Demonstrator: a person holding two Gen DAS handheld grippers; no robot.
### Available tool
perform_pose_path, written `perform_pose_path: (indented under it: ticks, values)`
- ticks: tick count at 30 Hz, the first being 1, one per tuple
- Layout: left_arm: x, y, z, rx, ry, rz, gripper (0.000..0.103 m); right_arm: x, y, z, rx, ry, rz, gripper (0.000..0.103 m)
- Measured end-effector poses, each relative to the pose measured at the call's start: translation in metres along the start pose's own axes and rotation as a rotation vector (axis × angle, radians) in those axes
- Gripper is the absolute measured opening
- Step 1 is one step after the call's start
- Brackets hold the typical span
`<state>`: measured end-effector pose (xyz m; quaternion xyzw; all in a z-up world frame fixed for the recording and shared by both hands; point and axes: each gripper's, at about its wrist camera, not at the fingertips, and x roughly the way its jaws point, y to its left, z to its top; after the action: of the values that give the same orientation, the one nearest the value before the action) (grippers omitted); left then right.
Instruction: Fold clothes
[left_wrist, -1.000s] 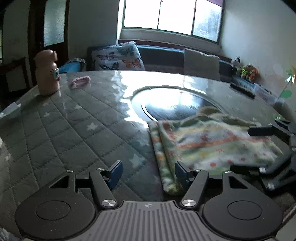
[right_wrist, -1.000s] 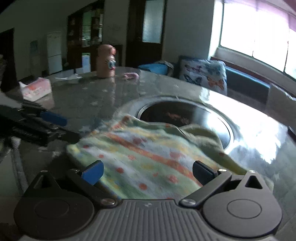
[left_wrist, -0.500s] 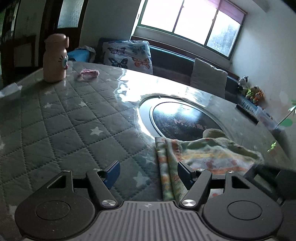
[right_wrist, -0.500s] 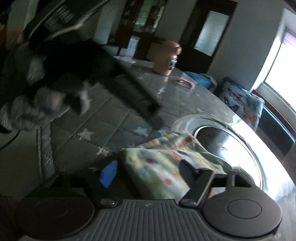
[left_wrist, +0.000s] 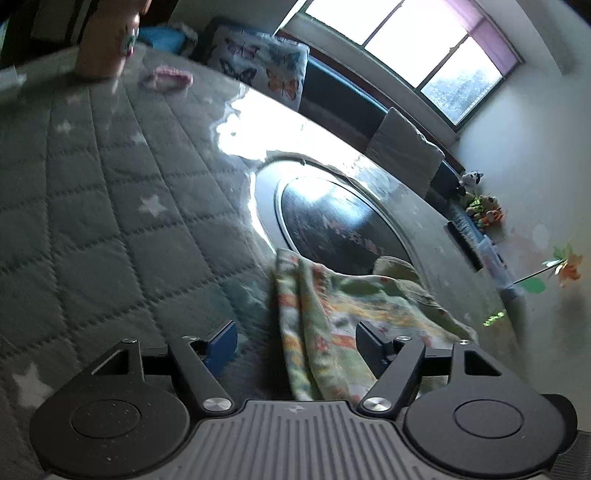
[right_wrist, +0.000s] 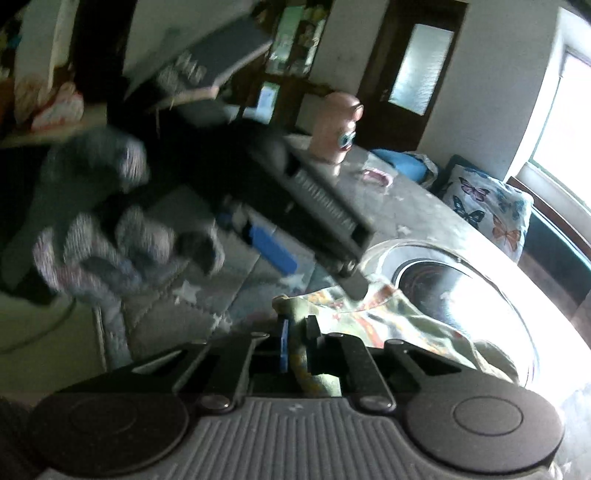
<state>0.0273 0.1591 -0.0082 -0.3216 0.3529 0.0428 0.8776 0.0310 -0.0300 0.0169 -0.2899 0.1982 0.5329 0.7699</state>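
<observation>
The cloth (left_wrist: 332, 317), a pale garment with orange and green print, is lying folded on the quilted table cover (left_wrist: 110, 206), its far edge reaching the rim of the round glass inset (left_wrist: 332, 221).

The left gripper (left_wrist: 295, 343) is hanging just over the cloth's near end with its jaws standing wide apart; the folded edge is sitting between the 2 fingers, but neither pad is pressing on it.

The right gripper (right_wrist: 295, 343) is pinching a bunched corner of the cloth (right_wrist: 373, 317), its jaws having just been closing until almost together with the fabric squeezed between the blue pad and the black one.

In the right wrist view, the left gripper (right_wrist: 306, 254) is reaching across from the upper left, blurred, carried by a hand (right_wrist: 122, 236) in a grey patterned glove.

A pink bottle (right_wrist: 338, 125) is standing at the table's far side.
</observation>
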Motion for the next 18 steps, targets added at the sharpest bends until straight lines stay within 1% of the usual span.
perform_pose_path:
  ticks: [4,5,7,9,10,11,12,14,18]
  values:
    - [0.008,-0.005,0.001,-0.052,0.037,-0.042,0.073,-0.019,-0.010,0.000,0.062,-0.052,-0.009,0.007]
    - [0.010,-0.007,0.001,-0.066,0.050,-0.063,0.070,-0.022,-0.011,-0.001,0.068,-0.061,-0.010,0.007]
    - [0.016,-0.009,0.000,-0.085,0.070,-0.082,0.060,-0.030,-0.014,-0.004,0.083,-0.076,-0.005,0.007]
    - [0.022,-0.010,-0.001,-0.105,0.087,-0.090,0.035,-0.033,-0.015,-0.009,0.091,-0.079,0.004,0.007]
    - [0.025,-0.010,-0.002,-0.115,0.096,-0.094,0.028,-0.034,-0.015,-0.011,0.095,-0.080,0.011,0.007]
    - [0.027,-0.011,-0.003,-0.117,0.100,-0.092,0.019,-0.034,-0.015,-0.013,0.099,-0.080,0.020,0.007]
    - [0.029,-0.011,-0.004,-0.118,0.104,-0.089,0.014,-0.035,-0.016,-0.016,0.108,-0.081,0.028,0.008]
    - [0.029,-0.012,-0.005,-0.107,0.097,-0.087,0.013,-0.039,-0.022,-0.021,0.137,-0.078,0.046,0.016]
    - [0.029,-0.015,-0.003,-0.092,0.096,-0.082,0.013,-0.053,-0.041,-0.037,0.227,-0.081,0.013,0.018]
